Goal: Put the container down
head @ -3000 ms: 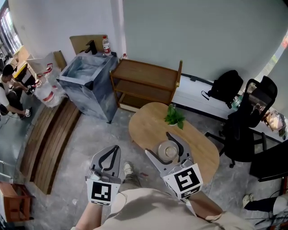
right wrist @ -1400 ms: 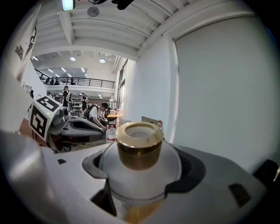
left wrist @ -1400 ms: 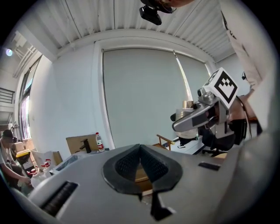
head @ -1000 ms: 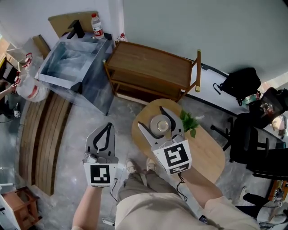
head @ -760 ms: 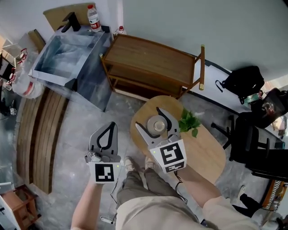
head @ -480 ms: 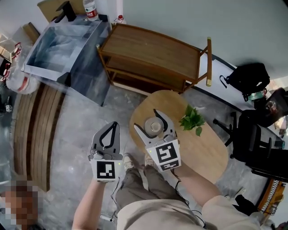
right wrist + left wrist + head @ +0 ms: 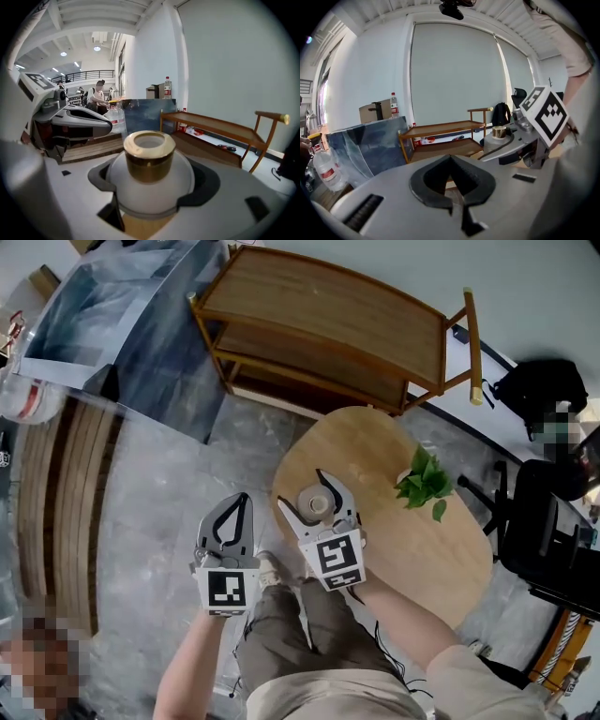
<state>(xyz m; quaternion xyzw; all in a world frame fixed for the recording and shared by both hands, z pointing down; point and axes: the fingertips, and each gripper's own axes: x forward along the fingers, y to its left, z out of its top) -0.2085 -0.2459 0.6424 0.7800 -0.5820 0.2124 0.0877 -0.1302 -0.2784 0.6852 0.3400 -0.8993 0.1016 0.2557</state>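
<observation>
we hold the container (image 7: pixel 150 161) clamped in our right gripper (image 7: pixel 305 493) over the table (image 7: pixel 375 474) to lower it, left gripper (image 7: pixel 240 500) closed, empty.

Premises: an open-plan office or studio workspace in an industrial-style hall. Evidence: bare concrete floor (image 7: pixel 159 484); black office chair (image 7: pixel 553 531) and black backpack (image 7: pixel 530 390) near the wall; oval wooden table (image 7: pixel 412 549) with a small plant (image 7: pixel 427 482) near one long edge; wooden shelf trolley (image 7: pixel 328 310). The right gripper view shows a railed upper gallery (image 7: pixel 86 74), ceiling lights (image 7: pixel 97 48) and people (image 7: pixel 97 96) gathered in the background.
</observation>
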